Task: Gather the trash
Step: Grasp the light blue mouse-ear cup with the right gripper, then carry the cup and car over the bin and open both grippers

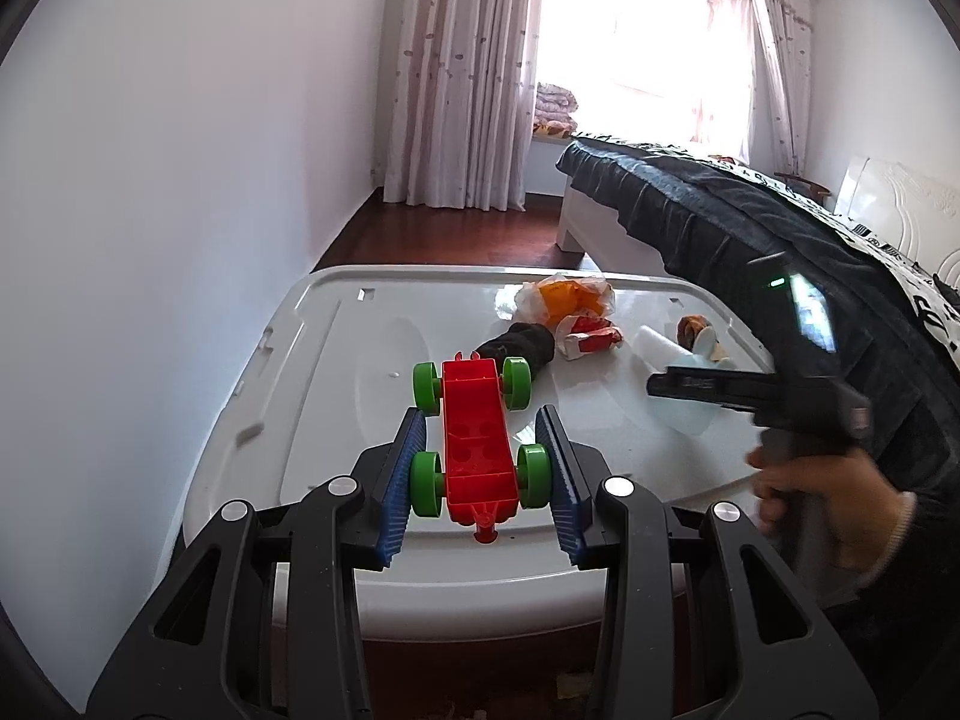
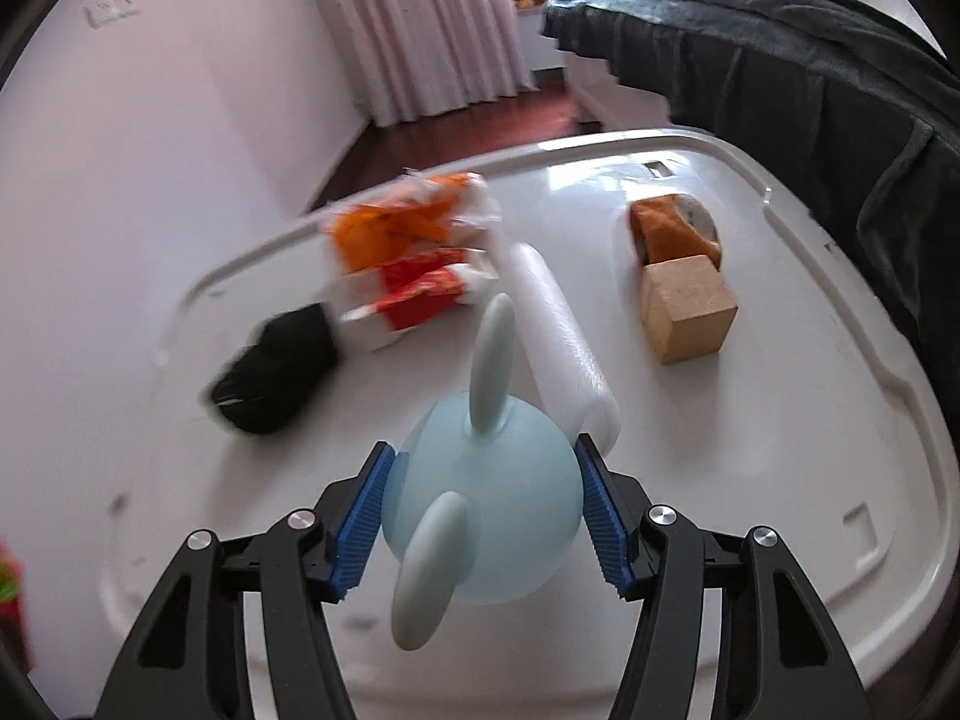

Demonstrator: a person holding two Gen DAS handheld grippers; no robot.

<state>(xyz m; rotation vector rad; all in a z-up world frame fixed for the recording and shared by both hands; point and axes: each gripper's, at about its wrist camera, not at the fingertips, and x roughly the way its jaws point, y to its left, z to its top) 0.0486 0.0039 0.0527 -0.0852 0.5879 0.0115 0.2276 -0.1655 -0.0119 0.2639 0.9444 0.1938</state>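
A red toy car chassis [image 1: 478,441] with green wheels lies on the white lid [image 1: 336,360] between the pads of my left gripper [image 1: 483,420], which is open around it. My right gripper [image 2: 485,456] straddles a pale blue round toy with flat ears [image 2: 486,504]; whether its pads touch the toy is unclear. Trash lies beyond: an orange and white wrapper [image 2: 408,219] [image 1: 567,294], a red and white wrapper [image 2: 420,294] [image 1: 588,336], a black wad [image 2: 276,375] [image 1: 519,345] and a white foam roll [image 2: 564,336].
A wooden cube [image 2: 687,309] and an orange-brown bundle [image 2: 672,228] sit at the lid's far right. A bed with a dark cover [image 1: 750,210] stands close on the right. A wall is on the left, curtains and a window behind.
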